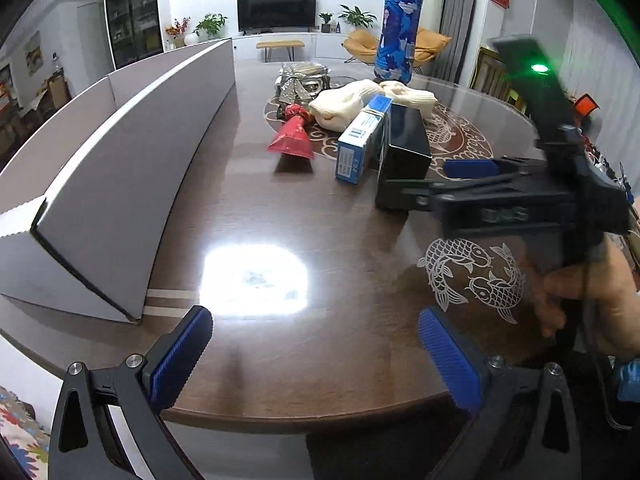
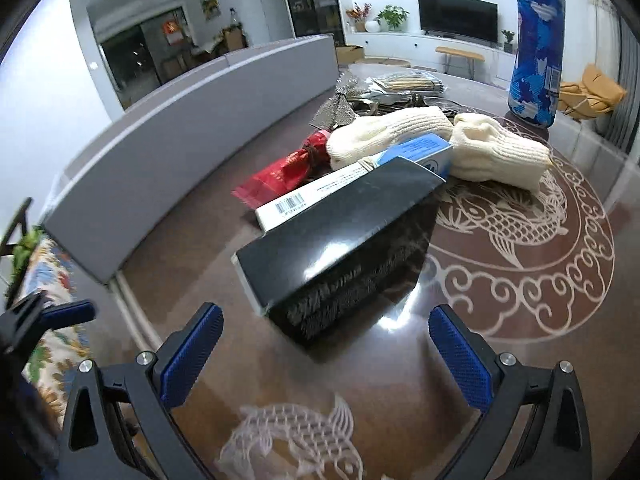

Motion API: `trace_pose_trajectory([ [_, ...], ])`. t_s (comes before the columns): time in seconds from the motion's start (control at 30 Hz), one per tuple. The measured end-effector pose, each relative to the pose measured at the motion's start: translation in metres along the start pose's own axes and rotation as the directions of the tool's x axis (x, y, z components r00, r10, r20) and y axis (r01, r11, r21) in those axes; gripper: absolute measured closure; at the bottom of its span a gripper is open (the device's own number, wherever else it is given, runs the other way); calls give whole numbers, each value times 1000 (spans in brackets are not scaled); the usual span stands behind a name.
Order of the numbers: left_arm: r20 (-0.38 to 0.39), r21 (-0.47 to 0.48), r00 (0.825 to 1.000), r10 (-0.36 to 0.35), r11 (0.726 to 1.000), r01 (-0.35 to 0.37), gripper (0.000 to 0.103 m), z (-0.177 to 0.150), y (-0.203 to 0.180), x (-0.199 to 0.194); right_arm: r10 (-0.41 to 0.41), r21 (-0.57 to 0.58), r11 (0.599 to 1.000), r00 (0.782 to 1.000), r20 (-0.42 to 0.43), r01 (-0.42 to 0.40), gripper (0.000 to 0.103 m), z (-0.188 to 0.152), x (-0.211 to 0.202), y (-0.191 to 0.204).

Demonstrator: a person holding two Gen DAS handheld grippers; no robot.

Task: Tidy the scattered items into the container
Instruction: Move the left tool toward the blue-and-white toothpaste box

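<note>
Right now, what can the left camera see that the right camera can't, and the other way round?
Only the left view shows the whole right gripper from the side, open at the black box, with the hand holding it and a green light on top. It also shows a bright glare on the table.

Only the right view shows the black box's glossy top face and the barcode on the blue box.

Both show the grey container, red packet, white gloves, blue bottle and TV.
</note>
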State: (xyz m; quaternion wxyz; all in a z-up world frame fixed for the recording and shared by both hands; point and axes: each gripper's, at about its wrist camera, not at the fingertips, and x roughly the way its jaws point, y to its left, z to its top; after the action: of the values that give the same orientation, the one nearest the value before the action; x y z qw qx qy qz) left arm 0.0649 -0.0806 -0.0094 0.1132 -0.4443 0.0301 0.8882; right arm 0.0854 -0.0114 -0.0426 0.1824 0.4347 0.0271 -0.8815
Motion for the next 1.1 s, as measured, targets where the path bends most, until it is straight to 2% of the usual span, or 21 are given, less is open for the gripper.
trace_pose_trajectory([
  [0.17, -28, 14, 1000, -9, 1000, 9, 0, -1, -6, 7, -117, 80, 990, 993, -6, 117, 0, -1, -6, -34],
  [0.27, -48, 41, 999, -18, 999, 20, 0, 3, -15, 16, -202, 183, 961, 978, -45, 206, 0, -16, -16, -75],
  [0.3, -58, 49, 998, -16, 999, 19, 0, 5, -19, 21, -200, 217, 954, 978, -55, 208, 0, -22, -21, -89],
  [0.4, -93, 73, 995, -22, 997, 29, 0, 16, -29, 38, -202, 220, 953, 978, -60, 210, 0, -34, -32, -104],
  [0.5, -126, 102, 992, -6, 995, 19, 0, 31, -39, 57, -217, 140, 964, 973, -72, 225, 0, -45, -37, -98],
  [0.6, -139, 117, 990, -13, 993, 30, 0, 49, -42, 71, -215, 121, 968, 974, -72, 222, 0, -45, -38, -91],
  [0.77, -167, 126, 986, -19, 991, 41, 0, 83, -39, 96, -217, 152, 963, 974, -61, 224, 0, -52, -43, -105],
  [1.1, -210, 184, 977, -43, 979, 83, 0, 139, -48, 136, -157, 221, 963, 988, -7, 155, 0, -56, -50, -123],
])
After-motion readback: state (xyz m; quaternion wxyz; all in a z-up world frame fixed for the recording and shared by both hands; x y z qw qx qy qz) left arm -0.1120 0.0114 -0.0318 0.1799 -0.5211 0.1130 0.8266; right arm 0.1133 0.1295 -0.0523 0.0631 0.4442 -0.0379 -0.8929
